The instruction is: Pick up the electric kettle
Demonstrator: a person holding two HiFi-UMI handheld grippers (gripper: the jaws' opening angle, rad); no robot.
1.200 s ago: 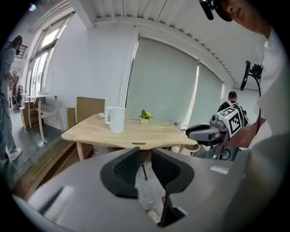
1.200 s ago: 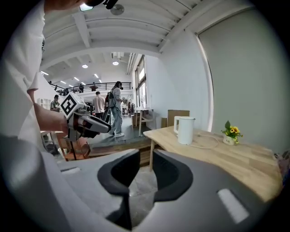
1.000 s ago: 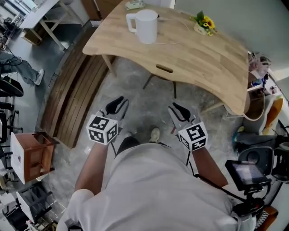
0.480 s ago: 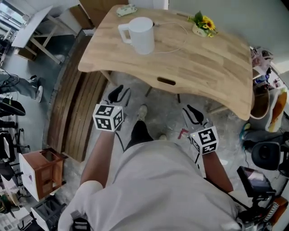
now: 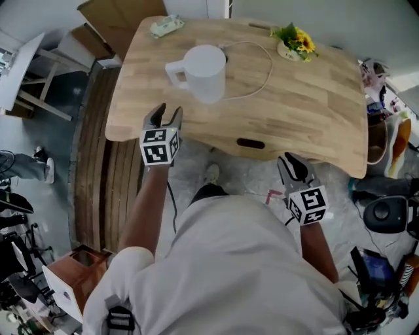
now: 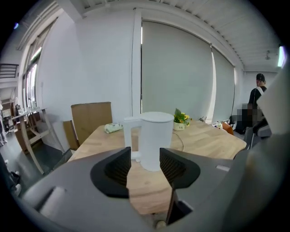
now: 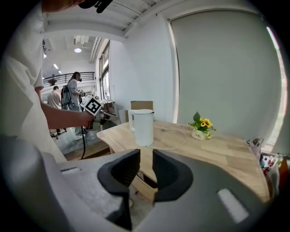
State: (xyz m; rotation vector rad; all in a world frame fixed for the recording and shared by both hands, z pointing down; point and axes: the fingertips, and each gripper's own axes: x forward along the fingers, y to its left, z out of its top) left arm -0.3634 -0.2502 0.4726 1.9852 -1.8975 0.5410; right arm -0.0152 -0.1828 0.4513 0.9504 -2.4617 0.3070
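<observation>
A white electric kettle (image 5: 204, 72) stands on the wooden table (image 5: 314, 111), its handle (image 5: 175, 69) turned left and its cord (image 5: 259, 63) looping behind it. My left gripper (image 5: 165, 116) is over the table's near edge, just short of the handle. Its jaws are opening, and nothing is between them. Straight ahead in the left gripper view is the kettle (image 6: 156, 139), beyond the left gripper (image 6: 145, 165). My right gripper (image 5: 292, 167) hangs below the table's front edge. The right gripper (image 7: 146, 170) keeps a narrow empty gap, far from the kettle (image 7: 144, 127).
A small pot of yellow flowers (image 5: 296, 42) and a green packet (image 5: 165, 25) sit at the table's far side. Cardboard (image 5: 111, 16) leans behind, wooden slats (image 5: 98, 163) lie at left, camera gear (image 5: 386, 222) at right. People (image 7: 72, 97) stand in the background.
The person has stepped up to the table. The left gripper travelled forward over the table's near edge toward the kettle handle and its jaws spread wider. The right gripper moved forward to the front edge.
</observation>
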